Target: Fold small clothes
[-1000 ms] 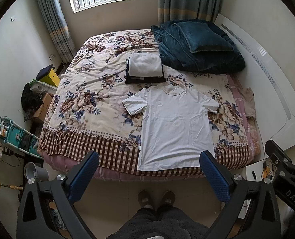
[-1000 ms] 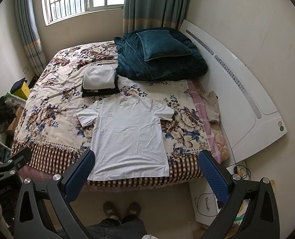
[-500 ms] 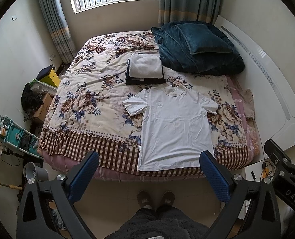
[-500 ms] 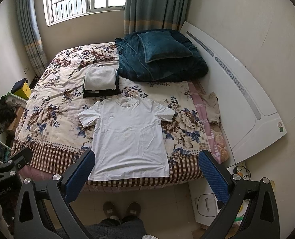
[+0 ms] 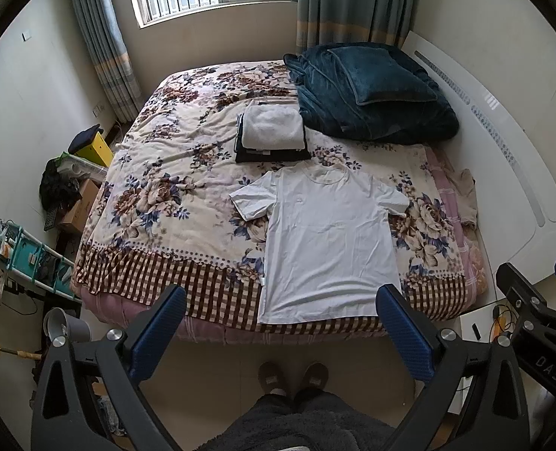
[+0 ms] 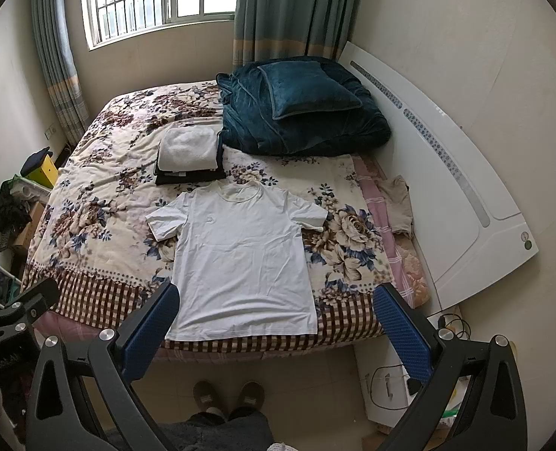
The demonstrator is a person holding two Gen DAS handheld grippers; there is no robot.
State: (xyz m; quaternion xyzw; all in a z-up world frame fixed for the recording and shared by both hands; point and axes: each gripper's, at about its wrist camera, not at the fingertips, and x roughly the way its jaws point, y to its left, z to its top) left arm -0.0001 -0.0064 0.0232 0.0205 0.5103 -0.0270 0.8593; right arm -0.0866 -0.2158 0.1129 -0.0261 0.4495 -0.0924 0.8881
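Observation:
A white T-shirt lies flat and spread out, front up, on the flowered bed cover, hem at the near bed edge; it also shows in the right wrist view. A stack of folded clothes, white on dark, lies just beyond its collar, also in the right wrist view. My left gripper is open and empty, held high above the floor in front of the bed. My right gripper is open and empty too, at similar height beside it.
A dark teal blanket with a pillow lies at the head of the bed by the white headboard. A beige cloth lies at the bed's right edge. Boxes and a teal rack crowd the floor on the left. My slippered feet stand before the bed.
Both grippers have drifted slightly, so the bed sits a little lower in view. Nothing on the bed has moved.

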